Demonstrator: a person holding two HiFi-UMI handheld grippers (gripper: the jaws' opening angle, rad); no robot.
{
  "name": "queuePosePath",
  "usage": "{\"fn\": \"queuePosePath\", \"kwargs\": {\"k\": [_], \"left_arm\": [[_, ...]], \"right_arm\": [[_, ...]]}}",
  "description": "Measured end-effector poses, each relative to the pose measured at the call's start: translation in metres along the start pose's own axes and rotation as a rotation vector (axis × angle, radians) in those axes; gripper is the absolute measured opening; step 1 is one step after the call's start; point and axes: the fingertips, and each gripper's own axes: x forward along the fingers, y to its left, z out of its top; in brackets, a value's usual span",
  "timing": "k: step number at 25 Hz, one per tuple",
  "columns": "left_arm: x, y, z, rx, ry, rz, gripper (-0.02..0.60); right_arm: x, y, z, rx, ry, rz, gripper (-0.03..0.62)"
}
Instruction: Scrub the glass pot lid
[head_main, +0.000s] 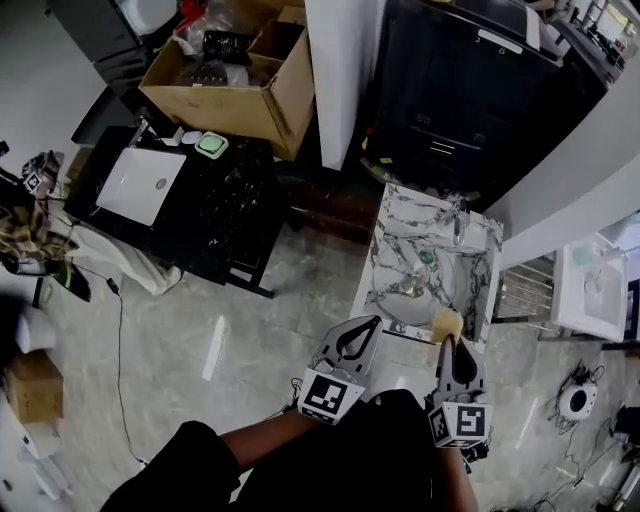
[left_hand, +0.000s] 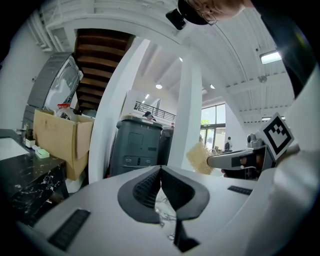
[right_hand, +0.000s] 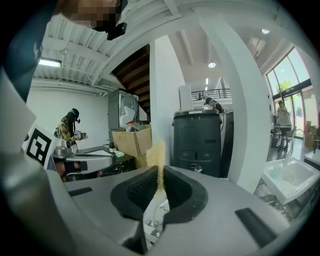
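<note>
In the head view, the marble worktop with its sink stands just ahead of both grippers. A shiny round thing in the basin is probably the glass pot lid, but it is too small to be sure. The left claw is near the worktop's edge, and the right claw carries a yellowish scrubber at its tip, pointed toward the sink.

In the left gripper view, the jaws are pressed together with nothing between them. I judge this claw is free to steady the lid.

In the right gripper view, the jaws are clamped on the scrubber's lower end. Most of the scrubber sticks out free, so it can rub the glass.
</note>
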Motion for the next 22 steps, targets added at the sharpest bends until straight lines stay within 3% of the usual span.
{"fn": "queuePosePath", "kwargs": {"k": [6, 12, 22], "left_arm": [[0.016, 0.027, -0.003, -0.058, -0.022, 0.027, 0.015], [0.038, 0.024, -0.018, -0.055, -0.009, 0.015, 0.015], [0.086, 0.035, -0.050, -0.024, 0.048, 0.185, 0.015]], "right_arm": [[0.039, 0.010, -0.007, -0.042, 0.056, 0.046, 0.054], [0.062, -0.001, -0.019, -0.010, 0.085, 0.105, 0.054], [0.122, -0.033, -0.078, -0.065, 0.200, 0.303, 0.054]]}}
